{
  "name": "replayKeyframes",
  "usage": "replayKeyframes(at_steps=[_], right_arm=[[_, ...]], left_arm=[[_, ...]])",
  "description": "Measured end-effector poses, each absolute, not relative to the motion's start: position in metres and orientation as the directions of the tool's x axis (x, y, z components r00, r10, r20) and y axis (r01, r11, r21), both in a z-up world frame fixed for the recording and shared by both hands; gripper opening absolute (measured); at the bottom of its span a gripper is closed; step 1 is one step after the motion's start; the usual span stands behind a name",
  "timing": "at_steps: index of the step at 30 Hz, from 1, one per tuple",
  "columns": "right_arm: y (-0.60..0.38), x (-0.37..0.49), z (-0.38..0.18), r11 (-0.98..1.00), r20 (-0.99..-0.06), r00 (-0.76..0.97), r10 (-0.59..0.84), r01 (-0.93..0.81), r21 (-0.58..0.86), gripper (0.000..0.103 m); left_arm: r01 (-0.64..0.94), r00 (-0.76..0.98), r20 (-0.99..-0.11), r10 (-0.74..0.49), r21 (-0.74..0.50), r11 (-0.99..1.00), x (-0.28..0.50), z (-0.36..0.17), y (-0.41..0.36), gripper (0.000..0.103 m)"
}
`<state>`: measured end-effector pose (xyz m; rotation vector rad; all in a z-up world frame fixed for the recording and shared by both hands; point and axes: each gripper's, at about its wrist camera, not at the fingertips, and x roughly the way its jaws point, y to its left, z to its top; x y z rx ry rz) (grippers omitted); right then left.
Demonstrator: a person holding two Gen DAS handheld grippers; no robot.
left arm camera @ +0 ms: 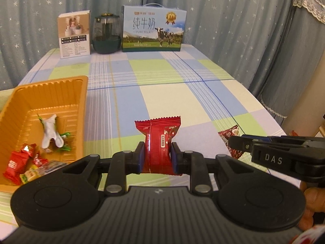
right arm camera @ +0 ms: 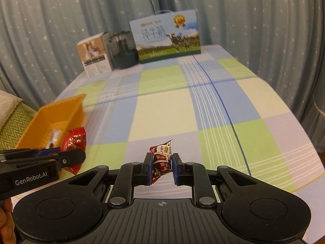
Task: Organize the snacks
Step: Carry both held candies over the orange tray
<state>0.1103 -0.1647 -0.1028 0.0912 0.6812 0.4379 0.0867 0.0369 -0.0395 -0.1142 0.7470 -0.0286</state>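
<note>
My left gripper (left arm camera: 157, 155) is shut on a dark red snack packet (left arm camera: 159, 140), held upright above the checked tablecloth. The orange tray (left arm camera: 50, 93) lies to its left and holds a white wrapped sweet (left arm camera: 51, 132) and several small red and green candies (left arm camera: 22, 162). My right gripper (right arm camera: 162, 165) is shut on a small red-and-white candy (right arm camera: 162, 158), lifted off the cloth. In the right wrist view the left gripper (right arm camera: 67, 158) with its red packet (right arm camera: 74, 142) sits at the left, beside the tray (right arm camera: 59, 111). The right gripper (left arm camera: 235, 144) enters the left wrist view from the right.
At the table's far edge stand a blue milk carton box (left arm camera: 153, 31), a dark glass jar (left arm camera: 106, 34) and a small white box (left arm camera: 74, 34). Starry curtains (left arm camera: 233, 10) hang behind and to the right. A cushion (right arm camera: 8, 109) lies left of the table.
</note>
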Motion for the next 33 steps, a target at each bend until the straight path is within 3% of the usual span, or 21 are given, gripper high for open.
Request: replayKeyframes(at_steps=[15,33], right_arm=[[-0.119,0.084,-0.06,0.86,-0.52,0.692,0.5,-0.466,0.207,0.02],[-0.043,0.07,-0.05,0.772,-0.506,0.614,0.606,-0.606,0.19,0.02]], left_arm=[[-0.087,0.763,-0.647,0.007,-0.092,0.992,0.053,-0.001,0.08,0.023],[-0.247,0.746,-0.65,0.144,-0.07,0.967,0.019,0.016,0.167,0.023]])
